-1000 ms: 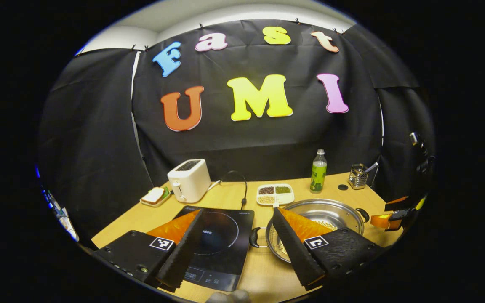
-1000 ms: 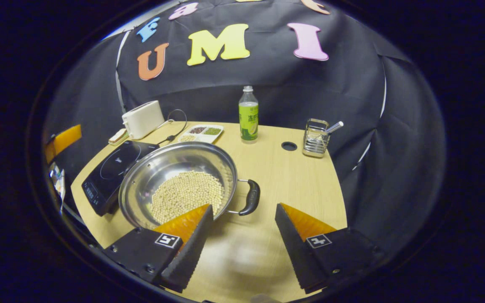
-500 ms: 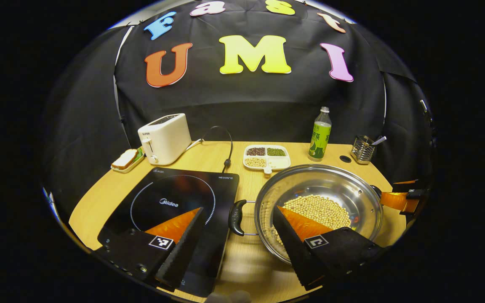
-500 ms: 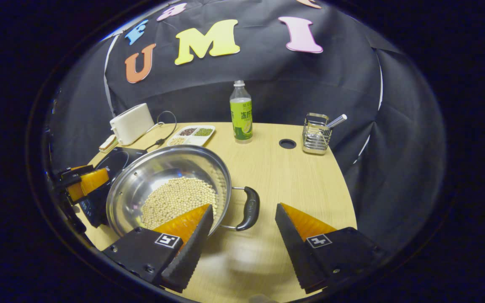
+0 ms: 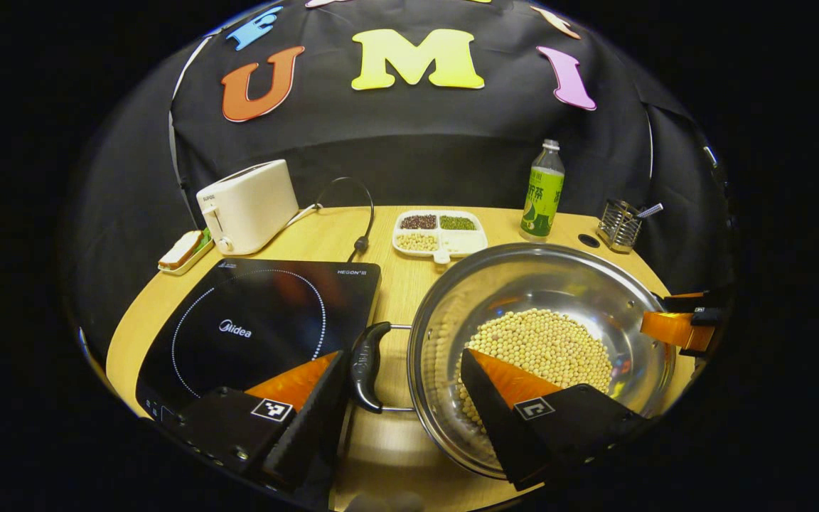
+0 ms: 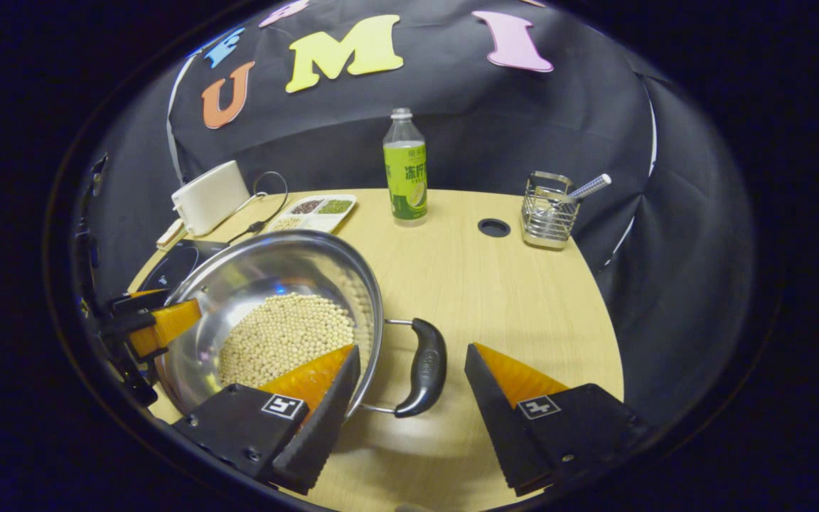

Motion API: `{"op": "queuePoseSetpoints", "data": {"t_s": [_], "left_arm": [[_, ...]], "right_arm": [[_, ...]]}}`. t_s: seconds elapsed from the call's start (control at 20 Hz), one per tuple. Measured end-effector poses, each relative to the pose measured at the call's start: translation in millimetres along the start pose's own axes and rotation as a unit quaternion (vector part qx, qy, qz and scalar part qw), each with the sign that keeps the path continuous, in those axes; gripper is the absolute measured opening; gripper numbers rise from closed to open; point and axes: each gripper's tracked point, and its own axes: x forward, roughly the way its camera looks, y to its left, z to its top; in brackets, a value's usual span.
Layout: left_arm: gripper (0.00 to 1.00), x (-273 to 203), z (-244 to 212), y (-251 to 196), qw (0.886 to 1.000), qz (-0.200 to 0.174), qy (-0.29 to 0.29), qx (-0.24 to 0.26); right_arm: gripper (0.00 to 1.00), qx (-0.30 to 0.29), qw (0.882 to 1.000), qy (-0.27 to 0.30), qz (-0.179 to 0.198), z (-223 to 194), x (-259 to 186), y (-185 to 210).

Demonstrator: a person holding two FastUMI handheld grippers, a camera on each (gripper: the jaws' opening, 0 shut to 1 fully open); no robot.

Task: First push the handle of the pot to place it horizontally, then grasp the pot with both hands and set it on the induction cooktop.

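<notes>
A steel pot (image 5: 544,274) with pale beans (image 5: 544,345) in it stands on the wooden table, right of the black induction cooktop (image 5: 253,320). Its near black handle (image 5: 365,366) lies between the fingers of my left gripper (image 5: 402,366), which is open; one finger sits over the cooktop's edge, the other over the pot's bowl. In the right gripper view the pot (image 6: 274,259) shows its other handle (image 6: 424,370) between the fingers of my right gripper (image 6: 411,355), also open. Each gripper shows beyond the pot in the other's view: the right gripper (image 5: 676,328), the left gripper (image 6: 161,323).
A white toaster (image 5: 247,206) and a small plate with a sandwich (image 5: 182,250) stand at the back left. Behind the pot are a divided dish of beans (image 5: 439,233), a green bottle (image 5: 542,190) and a wire utensil rack (image 5: 621,225). A cable hole (image 6: 493,227) is in the table.
Both grippers have tilted down and come closer to the pot. Each handle now lies between a gripper's open fingers. The pot has stayed in place.
</notes>
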Motion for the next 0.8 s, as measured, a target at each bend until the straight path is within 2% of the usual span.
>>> {"op": "queuePoseSetpoints", "data": {"t_s": [0.25,0.35,0.5,0.6,0.65,0.7,0.75,0.8], "left_arm": [[0.99,7.3,1.4,-3.5,1.000,0.007,0.004,0.018],[0.98,8.7,0.9,-3.5,1.000,0.009,0.008,0.021],[0.95,9.2,0.5,5.0,0.999,0.027,0.012,0.028],[0.77,10.9,2.2,9.4,0.999,0.037,0.013,0.024],[0.80,9.6,2.5,8.6,0.999,0.037,0.019,0.022],[0.69,10.5,1.3,9.6,0.999,0.038,0.024,0.021],[0.76,12.1,2.7,9.6,0.999,0.039,0.020,0.020],[0.64,10.5,2.1,9.9,0.999,0.040,0.023,0.021]], "right_arm": [[0.93,0.010,1.000,0.027,0.008,-10.4,11.5,9.0],[0.81,0.011,0.999,0.037,0.005,-14.4,15.2,11.0],[0.80,0.011,0.999,0.045,-0.002,-16.2,14.8,10.5],[0.77,0.014,0.998,0.055,-0.010,-15.9,14.2,9.5],[0.75,0.018,0.998,0.061,-0.015,-17.5,14.3,9.2],[0.72,0.019,0.998,0.065,-0.017,-17.2,13.6,8.9],[0.71,0.020,0.997,0.069,-0.020,-17.0,13.3,9.4],[0.68,0.021,0.997,0.070,-0.025,-17.0,12.5,7.9]]}}
